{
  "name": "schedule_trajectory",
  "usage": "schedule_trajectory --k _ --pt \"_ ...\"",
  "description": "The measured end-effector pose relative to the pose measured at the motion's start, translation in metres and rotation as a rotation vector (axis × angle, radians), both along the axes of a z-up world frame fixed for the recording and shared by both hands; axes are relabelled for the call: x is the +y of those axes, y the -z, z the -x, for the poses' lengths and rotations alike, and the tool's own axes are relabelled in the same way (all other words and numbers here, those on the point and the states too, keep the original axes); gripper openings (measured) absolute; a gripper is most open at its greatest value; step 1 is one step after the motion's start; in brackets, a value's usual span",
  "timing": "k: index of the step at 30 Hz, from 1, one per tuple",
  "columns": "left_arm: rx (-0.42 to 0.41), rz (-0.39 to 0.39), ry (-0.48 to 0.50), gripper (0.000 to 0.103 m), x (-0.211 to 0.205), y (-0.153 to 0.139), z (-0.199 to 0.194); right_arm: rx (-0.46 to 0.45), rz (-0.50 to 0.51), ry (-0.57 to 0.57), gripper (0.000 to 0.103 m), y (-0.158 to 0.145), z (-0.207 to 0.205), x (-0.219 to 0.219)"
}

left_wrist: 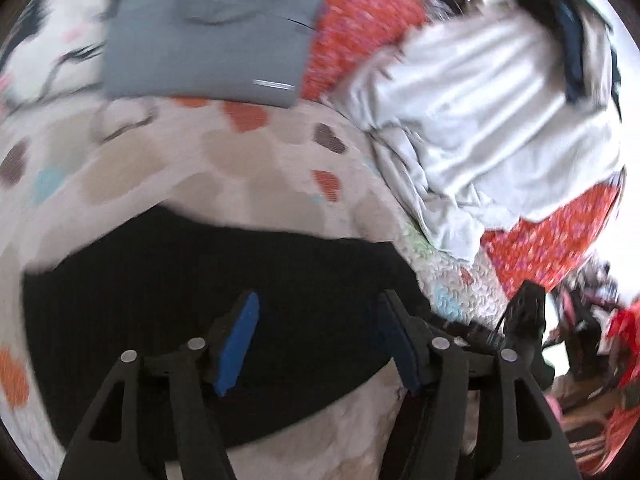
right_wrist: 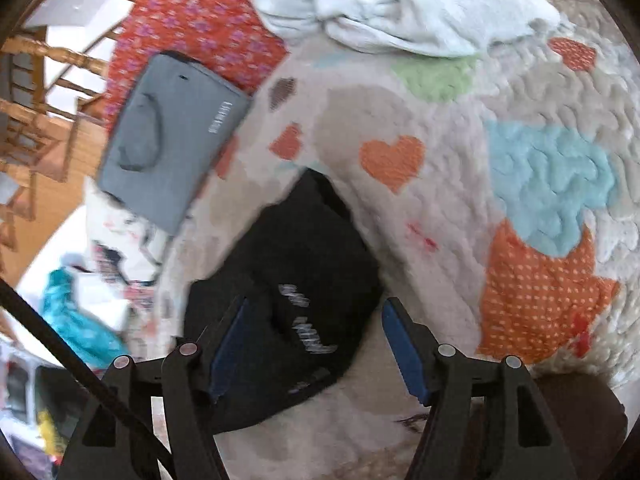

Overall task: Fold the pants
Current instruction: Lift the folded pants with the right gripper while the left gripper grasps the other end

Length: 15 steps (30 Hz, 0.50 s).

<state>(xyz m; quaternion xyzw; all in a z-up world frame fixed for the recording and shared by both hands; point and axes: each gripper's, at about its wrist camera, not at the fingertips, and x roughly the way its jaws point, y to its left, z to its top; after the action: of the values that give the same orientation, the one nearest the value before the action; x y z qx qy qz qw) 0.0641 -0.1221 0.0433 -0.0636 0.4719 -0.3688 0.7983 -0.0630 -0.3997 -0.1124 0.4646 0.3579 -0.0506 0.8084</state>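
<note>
The black pants [left_wrist: 200, 280] lie folded in a compact dark bundle on the heart-patterned quilt [left_wrist: 240, 168]. In the right wrist view the pants [right_wrist: 296, 264] show white lettering on top. My left gripper [left_wrist: 316, 312] is open, its blue pads hovering over the pants with nothing between them. My right gripper [right_wrist: 314, 320] is open too, straddling the near edge of the pants without holding them. Both views are blurred by motion.
A grey laptop sleeve [left_wrist: 208, 32] lies on the quilt beyond the pants; it also shows in the right wrist view [right_wrist: 172, 136]. A heap of white laundry [left_wrist: 480, 120] and red floral fabric [left_wrist: 360, 20] lie to the right. Wooden chairs [right_wrist: 48, 80] stand beside the bed.
</note>
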Motion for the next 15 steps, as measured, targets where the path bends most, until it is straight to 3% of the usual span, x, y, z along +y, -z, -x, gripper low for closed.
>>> schedule_trajectory --k 3,6,11,15 --pt "-0.009 -0.072 0.091 0.061 -0.061 0.001 -0.014 0.003 0.012 -0.019 0.072 0.01 0.002 0.004" --pt "0.04 -0.126 0.167 0.061 -0.119 0.017 -0.035 -0.009 -0.004 -0.057 0.072 0.021 -0.003 0.014" --pt "0.148 -0.171 0.238 0.061 -0.175 0.056 -0.064 -0.045 0.003 -0.069 0.074 0.027 -0.008 0.02" --pt "0.181 -0.201 0.296 0.061 -0.202 0.078 -0.07 -0.092 -0.058 -0.04 0.074 0.036 -0.012 0.012"
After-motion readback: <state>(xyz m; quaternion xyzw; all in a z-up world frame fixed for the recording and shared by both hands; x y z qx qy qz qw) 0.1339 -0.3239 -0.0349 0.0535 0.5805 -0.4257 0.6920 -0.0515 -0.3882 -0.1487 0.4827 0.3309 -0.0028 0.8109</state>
